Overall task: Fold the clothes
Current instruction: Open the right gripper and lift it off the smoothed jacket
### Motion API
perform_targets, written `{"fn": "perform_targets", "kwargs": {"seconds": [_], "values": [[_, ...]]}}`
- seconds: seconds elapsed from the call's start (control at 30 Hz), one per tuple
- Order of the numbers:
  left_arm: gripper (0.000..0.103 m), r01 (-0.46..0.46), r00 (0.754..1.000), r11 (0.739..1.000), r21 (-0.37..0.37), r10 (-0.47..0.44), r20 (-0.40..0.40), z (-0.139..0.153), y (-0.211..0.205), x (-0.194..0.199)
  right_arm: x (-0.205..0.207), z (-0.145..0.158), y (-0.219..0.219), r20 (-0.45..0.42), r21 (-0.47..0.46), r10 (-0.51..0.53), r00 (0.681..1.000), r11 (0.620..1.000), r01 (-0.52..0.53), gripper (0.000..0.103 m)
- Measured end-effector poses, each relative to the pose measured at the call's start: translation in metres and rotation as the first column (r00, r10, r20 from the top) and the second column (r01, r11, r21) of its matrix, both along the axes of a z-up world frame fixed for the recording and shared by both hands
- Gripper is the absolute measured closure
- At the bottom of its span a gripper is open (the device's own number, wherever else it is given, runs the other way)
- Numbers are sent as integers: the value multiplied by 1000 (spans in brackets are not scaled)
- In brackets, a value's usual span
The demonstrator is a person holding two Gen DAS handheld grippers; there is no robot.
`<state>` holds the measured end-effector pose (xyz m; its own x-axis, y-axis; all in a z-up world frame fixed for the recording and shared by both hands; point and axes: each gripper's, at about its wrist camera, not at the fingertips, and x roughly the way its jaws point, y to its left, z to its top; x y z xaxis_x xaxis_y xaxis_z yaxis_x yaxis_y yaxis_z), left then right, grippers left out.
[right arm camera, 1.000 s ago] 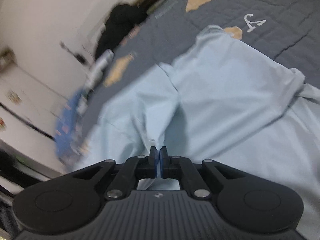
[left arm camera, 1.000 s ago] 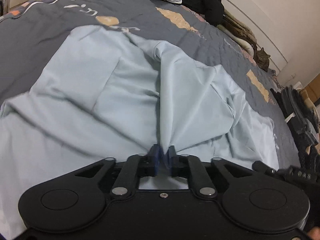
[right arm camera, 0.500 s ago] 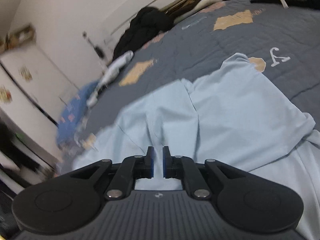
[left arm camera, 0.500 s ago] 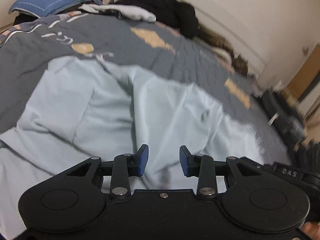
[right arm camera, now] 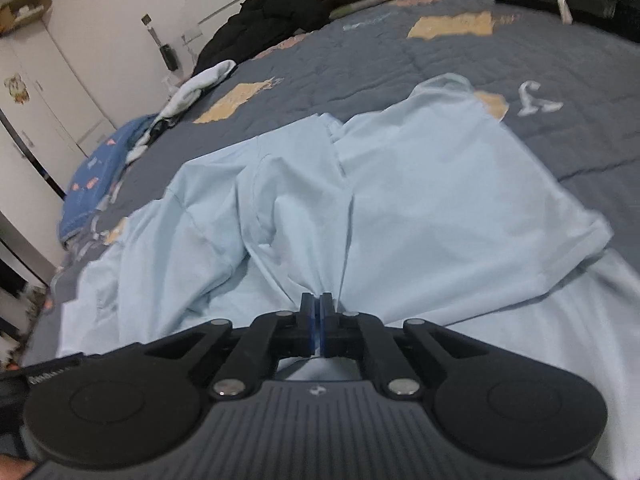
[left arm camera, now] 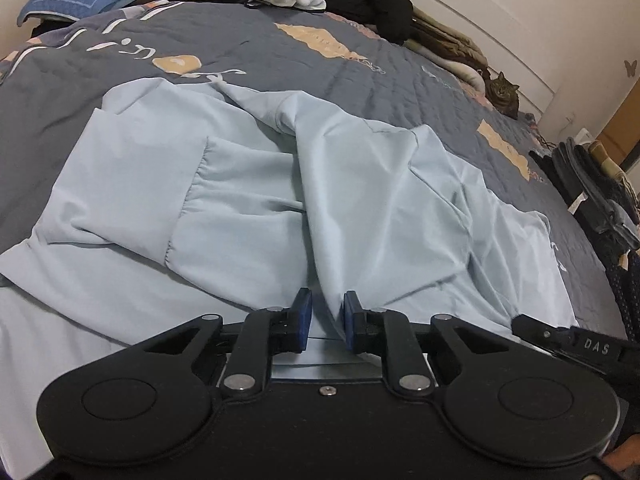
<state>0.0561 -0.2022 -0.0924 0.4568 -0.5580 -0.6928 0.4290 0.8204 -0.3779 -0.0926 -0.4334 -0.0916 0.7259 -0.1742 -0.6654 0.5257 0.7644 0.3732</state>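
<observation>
This looks like the start of a fold: the right tool [right arm camera: 315, 320] is pinched tight on a ridge of the light blue garment [left arm camera: 248, 200], and the left tool [left arm camera: 323, 320] is closing, its blue fingers [left arm camera: 301, 318] still a little apart with a fold of the same cloth between them. Next, I think both tools need a firm hold so the near part can be lifted and laid over. The garment lies spread and wrinkly on the grey bed cover [left arm camera: 360, 80], with seams showing.

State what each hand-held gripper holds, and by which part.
The right hand-held gripper is shut on a pinched ridge of the light blue garment. The left hand-held gripper is closing around a similar ridge, pads not yet pressing it.
</observation>
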Motion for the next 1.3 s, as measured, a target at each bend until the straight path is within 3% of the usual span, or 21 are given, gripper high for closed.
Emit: {"fn": "perform_targets", "kwargs": {"seconds": [0.03,0.17,0.23,0.3,0.37,0.43,0.6,0.7,0.9,1.3], "values": [[85,2,1000,1000,0,-2,1,1,0,0,0,0,0,-13,-25,6,1000,1000,-7,101],[84,15,1000,1000,-23,-14,23,14,1,-5,-6,6,-8,9,68,-15,1000,998,15,97],[80,15,999,999,-40,-13,39,24,4,-9,-8,16,-6,25,63,7,1000,998,-9,95],[74,12,999,998,-65,-9,45,31,9,-15,-10,26,-2,41,61,15,999,998,-17,87],[73,13,999,996,-83,-9,52,37,14,-22,-13,35,2,55,65,22,998,998,-25,70],[73,28,998,995,-95,-22,60,44,17,-31,-18,43,7,72,65,28,997,997,-33,67],[70,89,991,993,-79,-81,103,60,22,-59,-47,59,26,102,52,29,994,998,-35,63],[61,127,983,991,-34,-121,135,59,31,-86,-75,58,40,101,45,19,995,999,-24,60],[61,188,974,981,38,-191,123,46,50,-130,-119,44,71,22,0,23,1000,1000,-23,60],[61,195,967,978,79,-205,153,47,92,-181,-182,46,124,41,-86,67,997,994,-63,60]]}}
